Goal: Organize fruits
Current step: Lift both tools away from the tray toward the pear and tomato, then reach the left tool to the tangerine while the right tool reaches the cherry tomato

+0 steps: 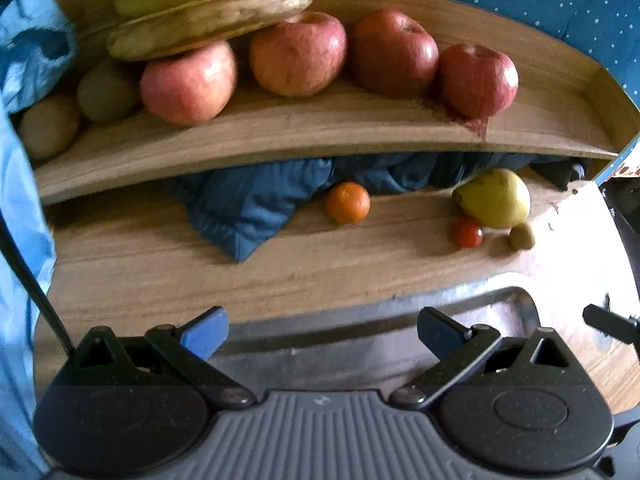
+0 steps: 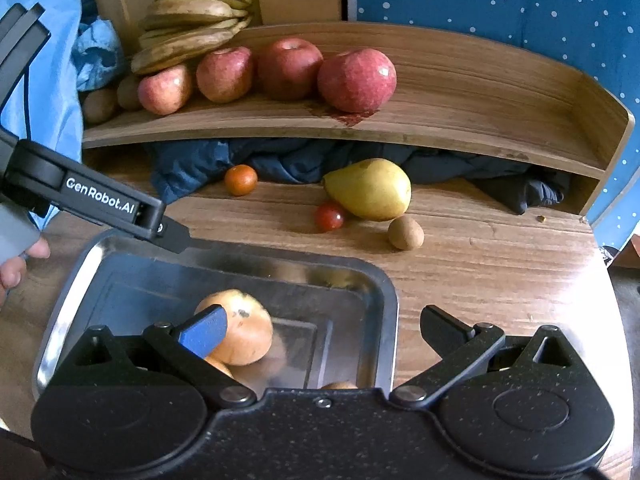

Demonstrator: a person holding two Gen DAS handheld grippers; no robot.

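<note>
Landmark: metal tray [image 2: 372,292], shiny steel, rounded corners, shallow walls, sitting on the wood-grain tabletop [image 2: 500,264].

Inside the tray: a smooth, round yellow-orange fruit [image 2: 248,332]; parts of two more orange shapes show at the near edge, too hidden to identify.

Beyond the tray's far rim, on the tabletop: yellow-green pear [image 2: 370,190] lying on its side; glossy cherry tomato [image 2: 329,216] just beside it; dull brown kiwi [image 2: 405,233] nearer the tray; small orange [image 2: 240,179] farther left, against crumpled dark blue cloth [image 2: 192,172].

Farther beyond, raised curved wooden shelf [image 2: 460,80]: four red streaked apples [image 2: 356,80] in a row, a spotted, browning banana bunch [image 2: 192,28] resting on the left ones, two kiwis at its left end.

Right gripper [image 2: 324,330]: jaws wide, holding nothing, hovering over the tray's near right part; the yellow-orange fruit sits behind its left finger.

Left gripper [image 1: 322,330]: jaws wide, empty, over the tray's far-left rim; the pear [image 1: 494,198] is well ahead of its right finger.
</note>
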